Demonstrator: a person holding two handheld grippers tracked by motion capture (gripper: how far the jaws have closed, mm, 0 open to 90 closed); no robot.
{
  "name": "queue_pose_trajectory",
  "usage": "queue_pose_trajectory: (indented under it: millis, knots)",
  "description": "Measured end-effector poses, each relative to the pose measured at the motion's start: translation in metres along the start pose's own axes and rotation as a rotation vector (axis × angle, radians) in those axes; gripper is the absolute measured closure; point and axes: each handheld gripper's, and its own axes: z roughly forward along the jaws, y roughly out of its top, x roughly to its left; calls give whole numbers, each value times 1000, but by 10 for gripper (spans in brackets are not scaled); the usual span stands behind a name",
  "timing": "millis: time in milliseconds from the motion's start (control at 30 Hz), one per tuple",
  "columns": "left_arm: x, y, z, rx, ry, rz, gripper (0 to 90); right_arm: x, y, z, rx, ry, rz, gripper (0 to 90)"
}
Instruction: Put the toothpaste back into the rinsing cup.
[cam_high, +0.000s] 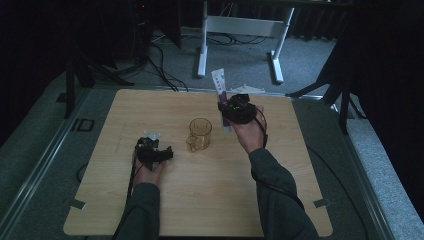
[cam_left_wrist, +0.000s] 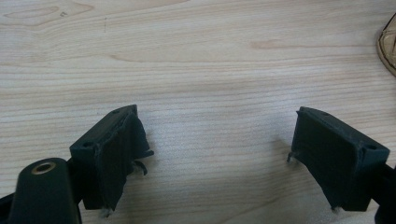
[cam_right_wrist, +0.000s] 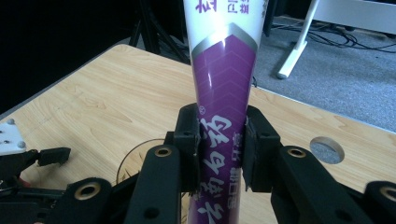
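A purple and white toothpaste tube (cam_high: 220, 90) stands upright in the air, with my right gripper (cam_high: 231, 111) shut on its lower purple part. In the right gripper view both black pads (cam_right_wrist: 189, 140) press on the tube (cam_right_wrist: 223, 88) from either side. An amber glass mug (cam_high: 199, 134) stands at the middle of the wooden table, left of and below the tube; its rim (cam_right_wrist: 125, 161) peeks out behind my right jaws. My left gripper (cam_high: 157, 150) rests low on the table left of the mug. Its jaws (cam_left_wrist: 219, 158) stand wide open over bare wood.
The light wooden table (cam_high: 280, 190) has a small round hole (cam_right_wrist: 327, 149) near its far right corner. Grey carpet, cables and a white desk frame (cam_high: 240, 30) lie beyond the far edge. The mug's edge (cam_left_wrist: 387, 46) shows at the right of the left gripper view.
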Motion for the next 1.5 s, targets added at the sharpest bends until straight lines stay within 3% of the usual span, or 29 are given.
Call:
queue_pose_trajectory:
  millis: [333, 833, 1500]
  knots:
    - [0, 0, 0, 1, 0, 0, 154, 11, 3, 8, 2, 5, -24, 710]
    - [0, 0, 0, 1, 0, 0, 154, 18, 10, 14, -21, 18, 1, 709]
    - [0, 0, 0, 1, 0, 0, 155, 40, 22, 22, -40, 38, -25, 706]
